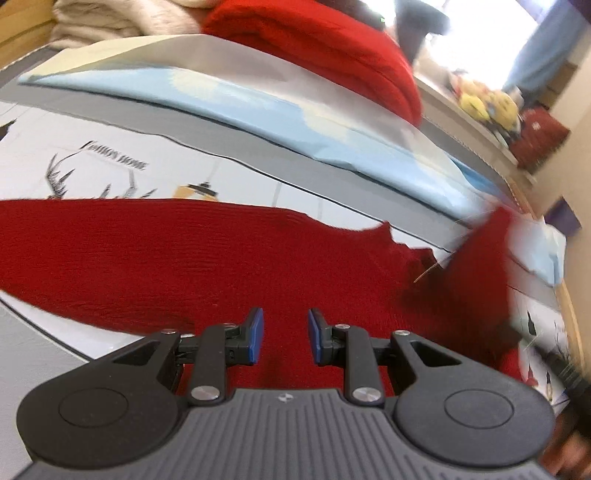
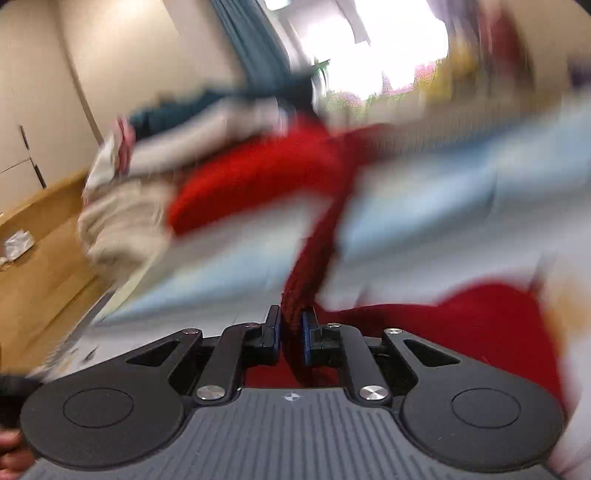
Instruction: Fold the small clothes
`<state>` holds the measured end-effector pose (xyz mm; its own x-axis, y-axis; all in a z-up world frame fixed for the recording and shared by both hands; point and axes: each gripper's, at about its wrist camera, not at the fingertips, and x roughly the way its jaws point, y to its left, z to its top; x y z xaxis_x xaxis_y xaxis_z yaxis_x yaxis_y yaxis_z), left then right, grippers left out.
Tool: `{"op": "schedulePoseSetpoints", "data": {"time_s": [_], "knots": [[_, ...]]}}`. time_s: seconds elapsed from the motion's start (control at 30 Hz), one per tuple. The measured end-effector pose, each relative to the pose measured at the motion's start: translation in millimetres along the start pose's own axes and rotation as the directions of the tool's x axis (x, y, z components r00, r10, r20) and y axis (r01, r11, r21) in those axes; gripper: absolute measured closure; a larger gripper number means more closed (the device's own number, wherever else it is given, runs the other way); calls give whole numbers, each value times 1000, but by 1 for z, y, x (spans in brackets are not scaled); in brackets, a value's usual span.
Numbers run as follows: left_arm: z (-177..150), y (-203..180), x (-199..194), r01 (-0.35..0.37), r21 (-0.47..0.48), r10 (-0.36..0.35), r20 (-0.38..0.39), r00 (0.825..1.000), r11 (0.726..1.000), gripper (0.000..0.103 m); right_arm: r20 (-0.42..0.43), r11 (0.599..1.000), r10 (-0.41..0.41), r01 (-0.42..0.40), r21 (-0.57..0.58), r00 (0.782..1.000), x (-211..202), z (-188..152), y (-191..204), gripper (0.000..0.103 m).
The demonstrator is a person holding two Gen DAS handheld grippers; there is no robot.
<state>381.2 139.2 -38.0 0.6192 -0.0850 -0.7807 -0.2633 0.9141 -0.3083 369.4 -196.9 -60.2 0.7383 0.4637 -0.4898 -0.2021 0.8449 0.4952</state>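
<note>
Left gripper (image 1: 284,336) hangs over the red knit garment (image 1: 155,266), blue pads (image 1: 256,335) apart with a clear gap, nothing between them, not pinching the knit. Whether the tips brush the fabric can't be told.

Right gripper (image 2: 291,332) is clamped on a bunched strip of the same red knit garment (image 2: 306,273); the strip runs up out of the jaws, lifted off the surface. That view is heavily blurred.

The garment lies spread flat across a printed bedsheet (image 1: 110,162) with deer-antler drawings and lettering; its right end is raised and smeared in the left wrist view.

Behind it lies a light blue folded cloth (image 1: 258,110) with a white layer on top, running edge to edge across the bed. Further back sit a second red knit pile (image 1: 317,44) and a cream fluffy blanket (image 1: 110,18). Yellow soft toys (image 1: 487,103) sit on a shelf at far right, near a bright window. Wooden floor (image 2: 40,236) shows on the left in the right wrist view, teal curtain (image 2: 255,48) above.
</note>
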Motion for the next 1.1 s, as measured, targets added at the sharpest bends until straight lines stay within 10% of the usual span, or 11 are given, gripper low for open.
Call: {"op": "schedulePoseSetpoints", "data": {"time_s": [0.17, 0.5, 0.97, 1.1], "knots": [[4, 16, -4, 19, -78, -20, -15, 1000, 997, 76, -245, 990, -79, 105, 97, 966, 4, -40, 22, 90], [-8, 15, 16, 116, -155, -127, -68, 990, 981, 76, -194, 951, -228, 261, 167, 954, -40, -20, 10, 70], [-4, 6, 28, 92, -97, -98, -54, 994, 991, 76, -351, 992, -85, 113, 58, 932, 50, -50, 8, 61], [-2, 21, 37, 113, -173, -133, -109, 985, 979, 76, -462, 998, 50, -25, 60, 885, 63, -72, 36, 53]]}}
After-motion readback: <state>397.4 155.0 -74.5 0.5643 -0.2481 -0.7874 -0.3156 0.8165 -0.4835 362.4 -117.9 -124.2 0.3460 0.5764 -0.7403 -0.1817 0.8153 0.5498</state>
